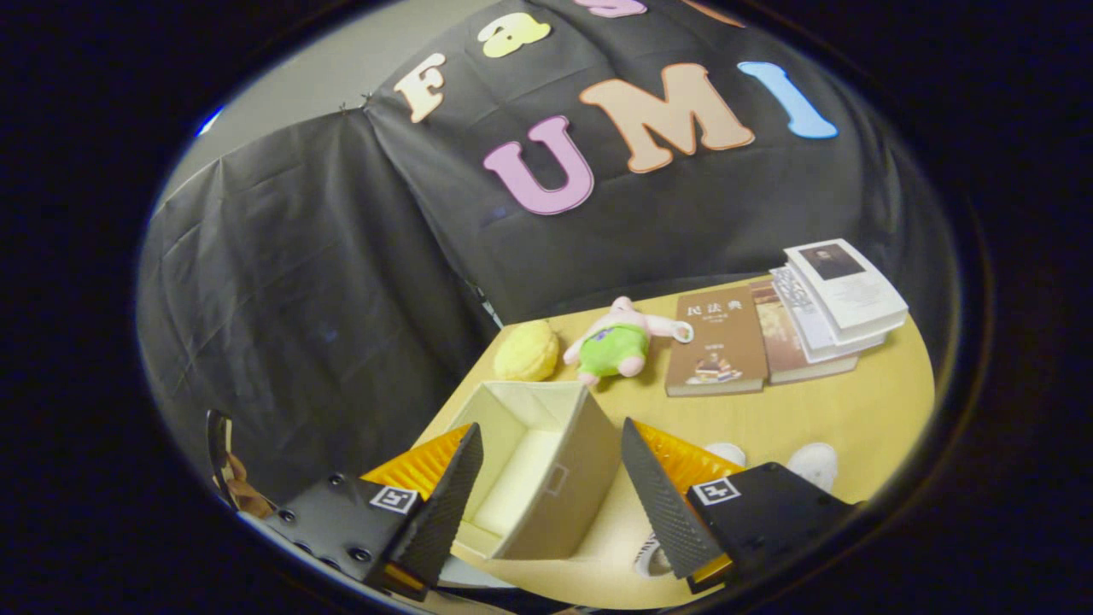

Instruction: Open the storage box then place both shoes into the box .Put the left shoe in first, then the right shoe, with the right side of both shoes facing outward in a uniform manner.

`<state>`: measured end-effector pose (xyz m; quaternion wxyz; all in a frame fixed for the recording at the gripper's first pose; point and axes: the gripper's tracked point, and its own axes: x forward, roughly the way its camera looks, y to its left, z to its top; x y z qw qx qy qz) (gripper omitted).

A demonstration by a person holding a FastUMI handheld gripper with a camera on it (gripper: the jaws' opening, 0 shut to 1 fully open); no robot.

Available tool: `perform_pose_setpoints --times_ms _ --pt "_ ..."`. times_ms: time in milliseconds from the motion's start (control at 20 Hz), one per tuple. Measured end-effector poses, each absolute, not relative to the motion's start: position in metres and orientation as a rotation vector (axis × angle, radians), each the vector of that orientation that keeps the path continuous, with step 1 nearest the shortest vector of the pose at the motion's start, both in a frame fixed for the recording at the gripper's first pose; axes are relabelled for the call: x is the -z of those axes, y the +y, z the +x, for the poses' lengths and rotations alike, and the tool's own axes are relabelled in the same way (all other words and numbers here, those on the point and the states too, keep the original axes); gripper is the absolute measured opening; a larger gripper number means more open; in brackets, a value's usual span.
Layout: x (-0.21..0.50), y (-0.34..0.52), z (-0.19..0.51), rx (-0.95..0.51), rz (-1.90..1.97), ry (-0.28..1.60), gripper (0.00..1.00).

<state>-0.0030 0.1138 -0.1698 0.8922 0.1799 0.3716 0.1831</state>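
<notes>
Item one: storage box (546, 461), cream fabric, rectangular, no lid on it, mouth up and interior bare; it sits low in the centre of the frame on the pale wooden table, between my two spread fingers, untouched by either.

Item two: shoes (811, 463), white; two rounded tips peek out lower right, past my right finger, the rest hidden.
</notes>
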Motion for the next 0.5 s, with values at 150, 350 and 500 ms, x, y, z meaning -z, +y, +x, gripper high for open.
perform_pose_setpoints --times_ms 150,350,500 --pt "0.194 0.076 -0.008 -0.327 0.303 0.787 1.00" --pt "0.240 0.036 -0.024 -0.297 0.196 0.862 1.00" --pt "0.279 0.024 -0.040 -0.319 0.140 0.950 1.00"
